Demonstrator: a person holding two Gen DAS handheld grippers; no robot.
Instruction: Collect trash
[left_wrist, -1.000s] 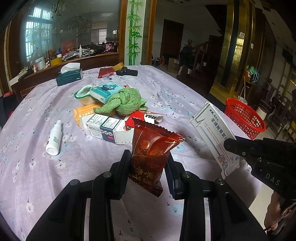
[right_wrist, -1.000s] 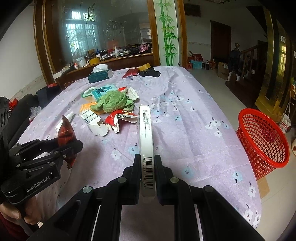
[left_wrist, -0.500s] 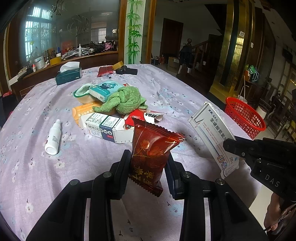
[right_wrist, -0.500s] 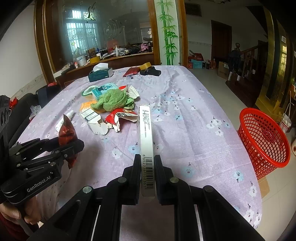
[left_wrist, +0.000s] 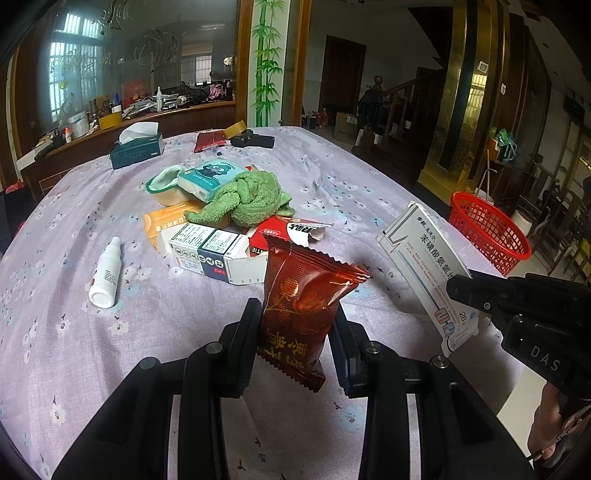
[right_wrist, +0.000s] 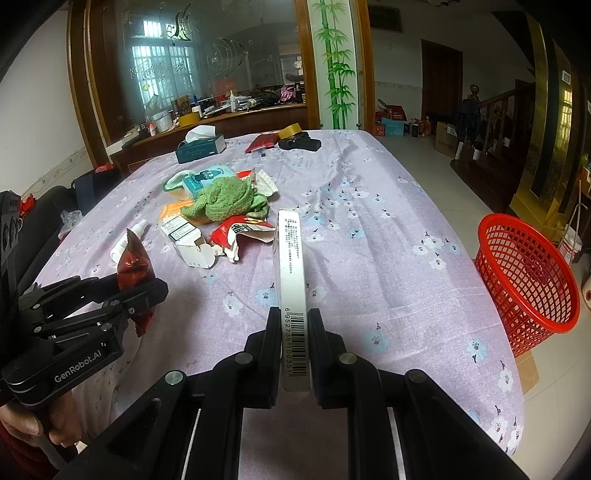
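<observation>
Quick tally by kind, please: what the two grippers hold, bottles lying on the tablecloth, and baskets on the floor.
Snack packet, dark red, in the left gripper: 1
Flat box, white, in the right gripper: 1
White bottle on the tablecloth: 1
Red basket on the floor: 1
Total: 4

The left gripper (left_wrist: 295, 332) and the right gripper (right_wrist: 293, 343) are both clamped shut on something, side by side, each angled downward.
</observation>
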